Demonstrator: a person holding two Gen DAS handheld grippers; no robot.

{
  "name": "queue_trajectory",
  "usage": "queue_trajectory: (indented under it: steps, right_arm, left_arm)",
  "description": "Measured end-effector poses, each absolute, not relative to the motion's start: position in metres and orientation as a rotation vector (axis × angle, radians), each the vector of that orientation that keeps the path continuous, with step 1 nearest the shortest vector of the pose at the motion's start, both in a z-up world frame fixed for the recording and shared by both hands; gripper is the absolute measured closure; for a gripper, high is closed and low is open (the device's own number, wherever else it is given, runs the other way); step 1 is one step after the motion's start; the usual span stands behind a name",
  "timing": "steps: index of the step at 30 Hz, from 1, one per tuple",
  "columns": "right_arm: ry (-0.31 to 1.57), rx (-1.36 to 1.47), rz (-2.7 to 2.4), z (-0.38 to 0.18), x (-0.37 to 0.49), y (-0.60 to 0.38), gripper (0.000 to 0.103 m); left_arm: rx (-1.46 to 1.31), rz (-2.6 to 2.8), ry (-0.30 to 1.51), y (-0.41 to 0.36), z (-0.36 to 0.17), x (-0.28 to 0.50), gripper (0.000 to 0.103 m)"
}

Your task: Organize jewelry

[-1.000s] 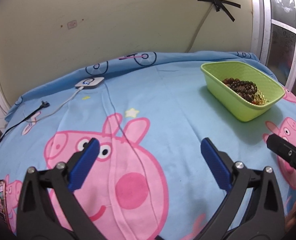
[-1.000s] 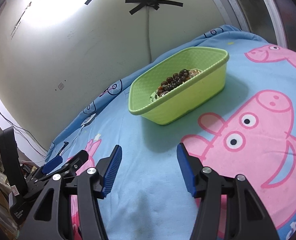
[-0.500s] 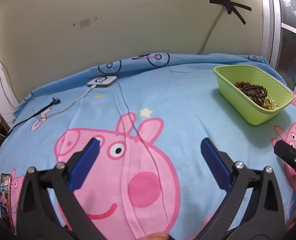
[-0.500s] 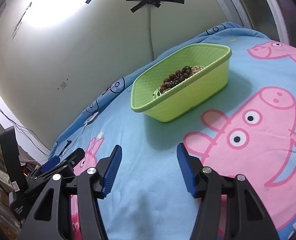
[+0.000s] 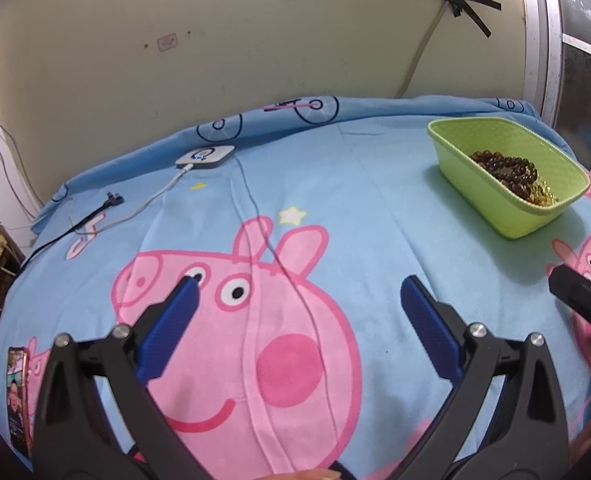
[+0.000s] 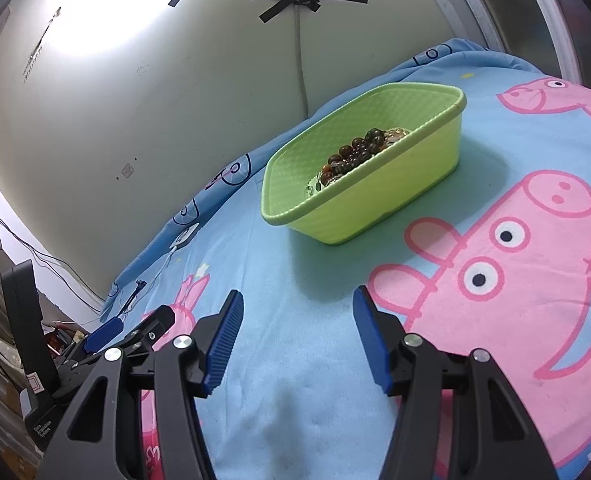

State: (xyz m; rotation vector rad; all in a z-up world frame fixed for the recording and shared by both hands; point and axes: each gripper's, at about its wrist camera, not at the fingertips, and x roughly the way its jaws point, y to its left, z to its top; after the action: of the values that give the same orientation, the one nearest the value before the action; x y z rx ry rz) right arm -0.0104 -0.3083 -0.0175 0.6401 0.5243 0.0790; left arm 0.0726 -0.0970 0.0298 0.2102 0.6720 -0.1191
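Both claws stand released and empty over the bed: left claw [image 5: 295,316], right claw [image 6: 295,332]. The jewelry [image 6: 355,152] already lies in the green basket [image 6: 375,208], upper centre of the right view, so sorting appears finished or paused; any further pick means reaching into it. A charger [image 5: 205,156] and its cable [image 5: 279,256] cross the sheet [image 5: 375,208], clear of the basket.
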Motion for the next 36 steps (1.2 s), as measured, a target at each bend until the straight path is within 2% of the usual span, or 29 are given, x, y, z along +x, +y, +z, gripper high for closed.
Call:
queue_trajectory:
  steps: [36]
  right_arm:
    - [0.532,0.68,0.106,-0.0215,-0.008,-0.3125,0.064]
  left_arm:
    - [0.221,-0.127,0.733,-0.1015,0.0206,0.076,0.006]
